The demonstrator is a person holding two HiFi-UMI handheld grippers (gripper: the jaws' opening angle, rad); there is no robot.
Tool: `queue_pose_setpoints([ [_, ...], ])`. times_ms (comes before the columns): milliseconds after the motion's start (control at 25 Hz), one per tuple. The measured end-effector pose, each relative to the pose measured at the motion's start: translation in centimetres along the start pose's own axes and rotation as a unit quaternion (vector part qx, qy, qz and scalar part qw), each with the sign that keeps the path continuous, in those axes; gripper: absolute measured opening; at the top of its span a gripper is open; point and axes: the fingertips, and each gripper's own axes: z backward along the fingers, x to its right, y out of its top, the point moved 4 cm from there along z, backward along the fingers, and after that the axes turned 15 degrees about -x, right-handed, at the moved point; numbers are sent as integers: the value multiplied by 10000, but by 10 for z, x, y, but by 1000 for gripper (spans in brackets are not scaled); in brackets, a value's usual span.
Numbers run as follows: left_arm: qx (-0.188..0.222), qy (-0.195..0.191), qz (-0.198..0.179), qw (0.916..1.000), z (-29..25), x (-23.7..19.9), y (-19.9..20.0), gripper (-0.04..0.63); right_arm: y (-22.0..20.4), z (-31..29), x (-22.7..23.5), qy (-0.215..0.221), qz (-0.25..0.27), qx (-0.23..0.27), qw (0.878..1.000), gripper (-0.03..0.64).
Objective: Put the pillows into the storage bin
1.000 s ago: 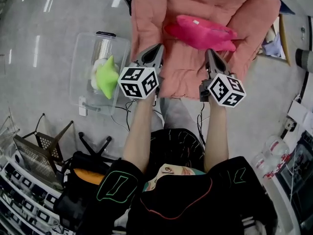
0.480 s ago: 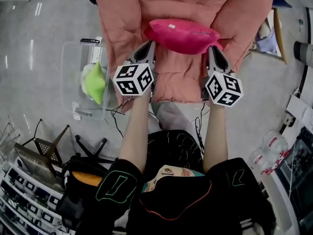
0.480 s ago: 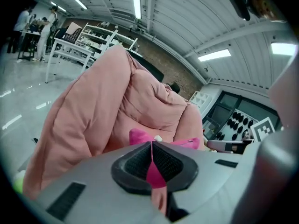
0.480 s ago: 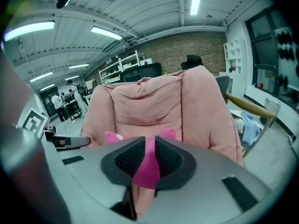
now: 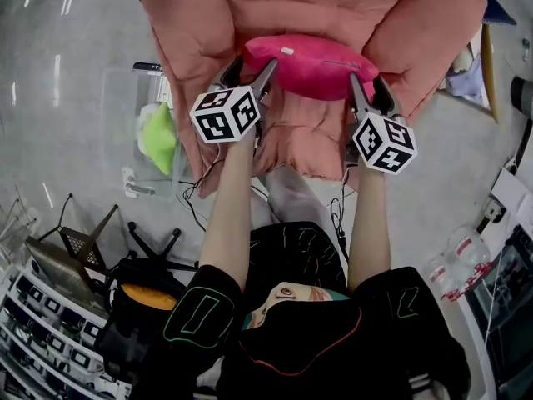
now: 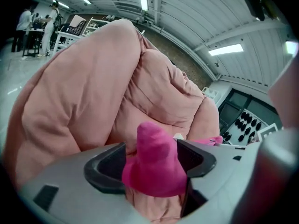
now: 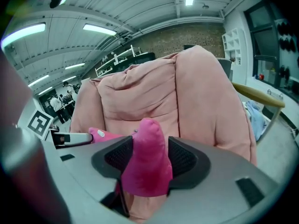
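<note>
Armchair [image 5: 200, 23]: arms outstretched; L gripper [image 5: 252, 65], R gripper [image 5: 369, 86] fingers just opened round pillow [image 5: 312, 63] ends.

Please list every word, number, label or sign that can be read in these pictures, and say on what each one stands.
No text can be read in any view.
White tag on the pink pillow: too small to read.
Left marker cube and right marker cube: black and white square patterns only, no letters or numbers.
</note>
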Motion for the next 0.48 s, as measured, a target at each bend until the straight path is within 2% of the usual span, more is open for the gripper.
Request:
queue_pose_setpoints([
  [280,-16,-346,107,9993,-25,-3,5,334,7,-11,2,212,-107,97,9997,225],
  [400,63,-553,89,9984,-27,4,7,254,9,-12,1,281,-111,110,9995,225],
  [480,66,-540,34,9985,-24,8,6,226,8,-10,-3,354,-114,60,9993,185],
])
